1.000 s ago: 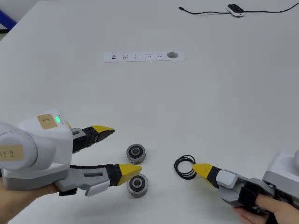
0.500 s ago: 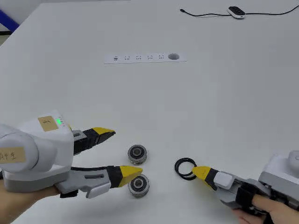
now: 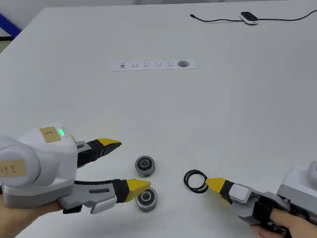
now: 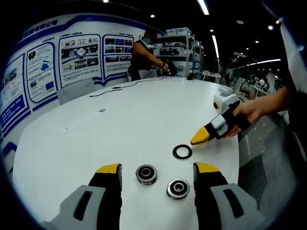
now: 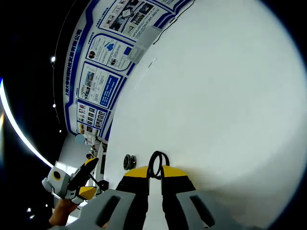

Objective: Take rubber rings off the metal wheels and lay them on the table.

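- Two wheels (image 3: 144, 165) lie flat on the tabletop (image 3: 237, 109) close to its near edge, left of the middle. They are near each other but not touching.
- The rings (image 3: 195, 180), black loops lying overlapped, rest to the right of the wheels and apart from them, about as close to the near edge.
- The right gripper (image 3: 215, 184) reaches in low from the near edge on the right, with its yellow tip at the rings' rim. A hand (image 3: 292, 228) grips its body.
- The right gripper view adds what the head view hides: the jaws are nearly pressed together, pinching the rim of the rings in the slit between them.
- The left gripper (image 3: 124, 164) comes in from the near left, turned on its side, with its jaws spread wide. Its nearer tip sits just beside the nearer wheel.
- The left gripper view shows both wheels just ahead of the gap between those jaws, touched by neither. It also shows the right gripper angled down at the rings.
- A power strip (image 3: 153, 64) lies further in, toward the far edge.
- A cable (image 3: 213, 20) and a remote (image 3: 248, 17) lie by the far right corner.
- A person (image 4: 144, 50) stands beyond the far edge.
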{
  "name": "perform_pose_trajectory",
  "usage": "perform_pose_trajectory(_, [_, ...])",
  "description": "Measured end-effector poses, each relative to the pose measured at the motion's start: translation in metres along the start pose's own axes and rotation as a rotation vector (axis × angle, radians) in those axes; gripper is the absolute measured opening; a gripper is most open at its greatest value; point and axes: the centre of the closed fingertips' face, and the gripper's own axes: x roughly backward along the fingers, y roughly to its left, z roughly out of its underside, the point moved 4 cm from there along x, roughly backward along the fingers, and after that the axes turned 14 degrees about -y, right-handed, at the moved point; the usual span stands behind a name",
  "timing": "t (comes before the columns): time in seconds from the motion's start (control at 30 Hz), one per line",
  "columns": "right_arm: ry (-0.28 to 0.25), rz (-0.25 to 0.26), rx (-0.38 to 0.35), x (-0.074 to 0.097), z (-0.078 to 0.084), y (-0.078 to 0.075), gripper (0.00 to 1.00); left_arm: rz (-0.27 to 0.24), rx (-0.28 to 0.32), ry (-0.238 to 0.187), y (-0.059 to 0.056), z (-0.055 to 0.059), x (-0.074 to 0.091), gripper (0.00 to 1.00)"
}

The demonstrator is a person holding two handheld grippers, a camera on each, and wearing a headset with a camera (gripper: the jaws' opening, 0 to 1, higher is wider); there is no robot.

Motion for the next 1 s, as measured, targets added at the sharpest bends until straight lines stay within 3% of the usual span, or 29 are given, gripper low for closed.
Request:
perform_pose_trajectory(0.13, [-0.020,-0.026,0.038,0.002,-0.006,0.003,0.11,-0.004,-0.001,-0.005,-0.001,-0.001,0.002,0.63])
perform_pose_trajectory(0.3, [-0.023,-0.069,0.228,0.007,-0.014,0.005,0.13,-0.066,0.034,-0.047,0.007,-0.004,0.014,0.64])
perform_pose_trajectory(0.43, [-0.022,-0.081,0.281,0.011,-0.019,0.005,0.15,-0.113,0.052,-0.067,0.013,-0.005,0.026,0.64])
perform_pose_trajectory(0.57, [-0.071,-0.129,0.419,0.016,-0.031,0.010,0.15,-0.159,0.072,-0.084,0.015,-0.003,0.040,0.64])
perform_pose_trajectory(0.73, [-0.078,-0.153,0.584,0.026,-0.045,0.010,0.19,-0.211,0.095,-0.110,0.015,-0.002,0.057,0.65])
perform_pose_trajectory(1.0, [-0.082,-0.180,0.670,0.046,-0.051,0.014,0.30,-0.312,0.129,-0.155,0.017,-0.001,0.083,0.68])
